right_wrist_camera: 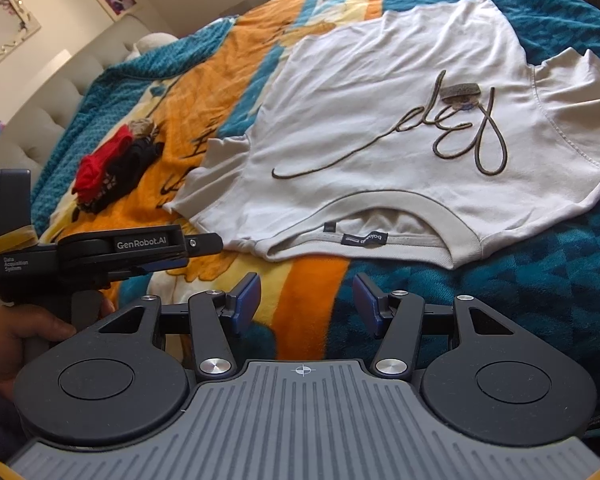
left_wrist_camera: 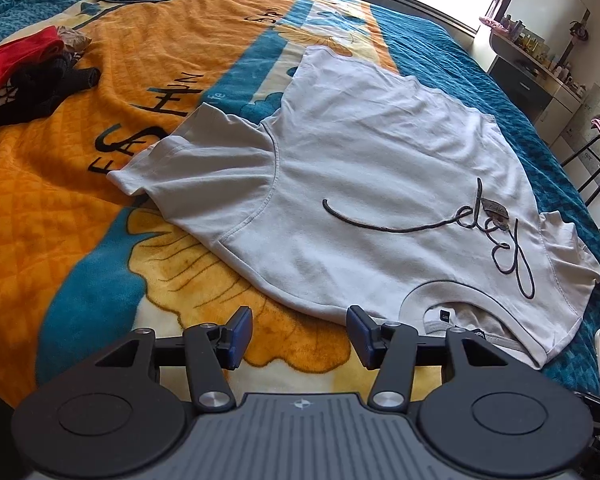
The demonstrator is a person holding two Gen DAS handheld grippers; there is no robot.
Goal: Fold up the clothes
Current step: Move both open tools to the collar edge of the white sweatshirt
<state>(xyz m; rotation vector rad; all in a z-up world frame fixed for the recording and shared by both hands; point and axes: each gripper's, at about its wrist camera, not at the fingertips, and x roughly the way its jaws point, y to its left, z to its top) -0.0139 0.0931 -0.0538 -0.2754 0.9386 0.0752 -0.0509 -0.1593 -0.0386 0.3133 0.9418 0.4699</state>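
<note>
A white T-shirt (left_wrist_camera: 380, 168) with dark cursive lettering lies spread flat, front up, on the bed, collar towards me; it also shows in the right wrist view (right_wrist_camera: 400, 120). My left gripper (left_wrist_camera: 300, 334) is open and empty, hovering just short of the shirt's near shoulder edge, left of the collar (left_wrist_camera: 460, 300). My right gripper (right_wrist_camera: 306, 304) is open and empty, a little short of the collar (right_wrist_camera: 400, 208). The left gripper (right_wrist_camera: 204, 246) appears from the side in the right wrist view, by the shirt's left shoulder.
The bed carries an orange, teal and cream blanket (left_wrist_camera: 100, 184). A pile of red and black clothes (left_wrist_camera: 28, 76) lies at the far left, also in the right wrist view (right_wrist_camera: 112, 168). A stool (left_wrist_camera: 596, 152) and shelves (left_wrist_camera: 540, 52) stand beyond the bed's right side.
</note>
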